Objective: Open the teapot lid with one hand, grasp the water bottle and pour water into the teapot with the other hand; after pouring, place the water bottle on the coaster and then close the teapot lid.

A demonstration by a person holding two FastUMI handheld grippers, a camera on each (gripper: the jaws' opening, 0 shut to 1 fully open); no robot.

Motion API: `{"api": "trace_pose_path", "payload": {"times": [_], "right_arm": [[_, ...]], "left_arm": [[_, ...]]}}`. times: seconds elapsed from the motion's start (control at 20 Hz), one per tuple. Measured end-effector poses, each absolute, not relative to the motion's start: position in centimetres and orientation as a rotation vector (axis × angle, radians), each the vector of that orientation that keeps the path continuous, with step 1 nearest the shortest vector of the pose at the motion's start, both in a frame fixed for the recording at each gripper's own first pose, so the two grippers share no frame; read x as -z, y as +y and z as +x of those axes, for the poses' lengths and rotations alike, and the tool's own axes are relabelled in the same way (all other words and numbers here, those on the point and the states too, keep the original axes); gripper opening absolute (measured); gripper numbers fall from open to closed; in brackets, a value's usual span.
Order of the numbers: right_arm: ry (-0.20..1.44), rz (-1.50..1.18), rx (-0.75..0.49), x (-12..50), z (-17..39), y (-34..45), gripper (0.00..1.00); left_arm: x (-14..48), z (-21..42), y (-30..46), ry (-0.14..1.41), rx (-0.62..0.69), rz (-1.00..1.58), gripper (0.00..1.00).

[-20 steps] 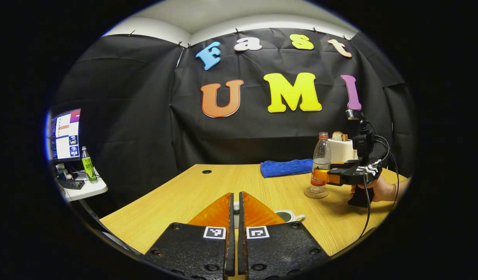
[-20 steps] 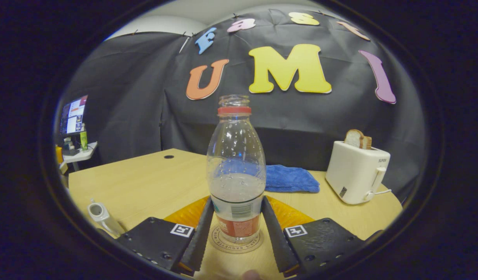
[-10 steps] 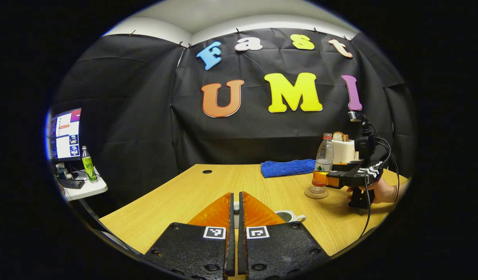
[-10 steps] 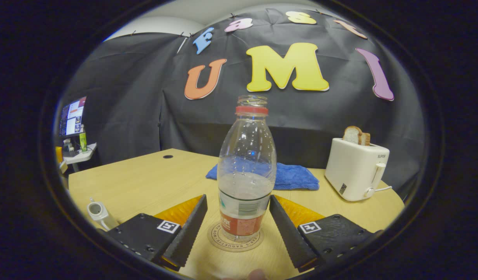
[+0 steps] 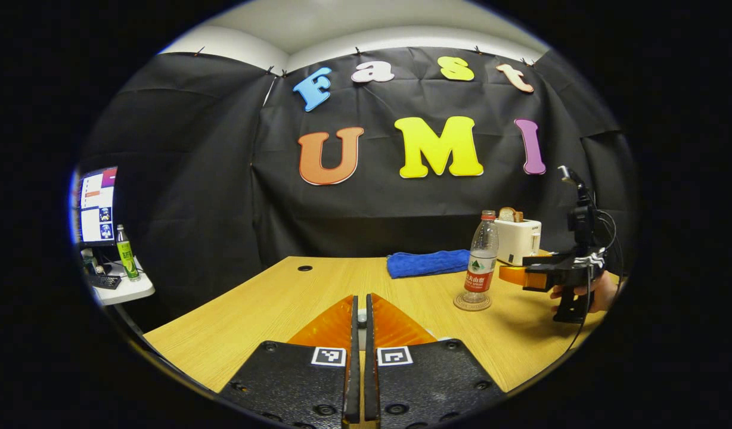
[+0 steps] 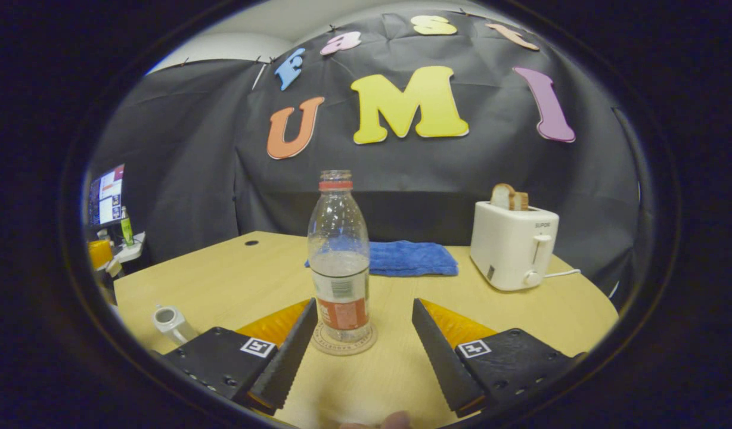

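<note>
Right tool [image 6: 362, 310] back; bottle [image 6: 339, 256] on table [image 6: 247, 280]

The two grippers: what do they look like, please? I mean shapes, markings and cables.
Each gripper has two wedge-shaped fingers mounted on black textured plates, and every plate bears a square black-and-white marker. The left gripper shows this in its own view, the right gripper likewise. From the left gripper view, the right gripper has a black pistol-style handle, a small camera mast on top and black cables hanging down.

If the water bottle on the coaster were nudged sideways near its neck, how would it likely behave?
The water bottle is tall, narrow and stands on a small coaster, so it would probably tip rather than slide. Roughly half full, it looks fairly light, with low water that may steady it. With no cap on, it would likely spill.
</note>
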State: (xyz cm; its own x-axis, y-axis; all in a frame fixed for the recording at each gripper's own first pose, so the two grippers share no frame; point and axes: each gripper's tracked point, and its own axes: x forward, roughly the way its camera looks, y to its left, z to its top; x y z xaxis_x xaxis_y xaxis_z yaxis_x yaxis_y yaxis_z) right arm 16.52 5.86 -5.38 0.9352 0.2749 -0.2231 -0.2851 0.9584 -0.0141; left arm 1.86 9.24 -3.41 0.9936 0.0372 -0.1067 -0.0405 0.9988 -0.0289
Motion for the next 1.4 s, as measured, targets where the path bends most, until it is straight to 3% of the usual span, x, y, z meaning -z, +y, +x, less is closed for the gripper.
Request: {"api": "trace_pose_path", "payload": {"times": [0.3, 0.6, 1.4], "right_arm": [[0.164, -0.099, -0.117, 3.7, 10.5, -1.1, 0.95], [0.129, -0.082, -0.01, 3.3, 6.4, -6.0, 0.94], [0.097, -0.091, 0.017, 2.7, 5.4, -7.8, 0.95]], "left_arm": [[5.1, 4.0, 4.5, 0.103, 0.079, -0.036, 0.05], [7.6, 5.2, 4.0, 0.142, 0.078, -0.053, 0.06], [10.6, 5.9, 4.2, 0.215, 0.059, -0.097, 0.07]]}}
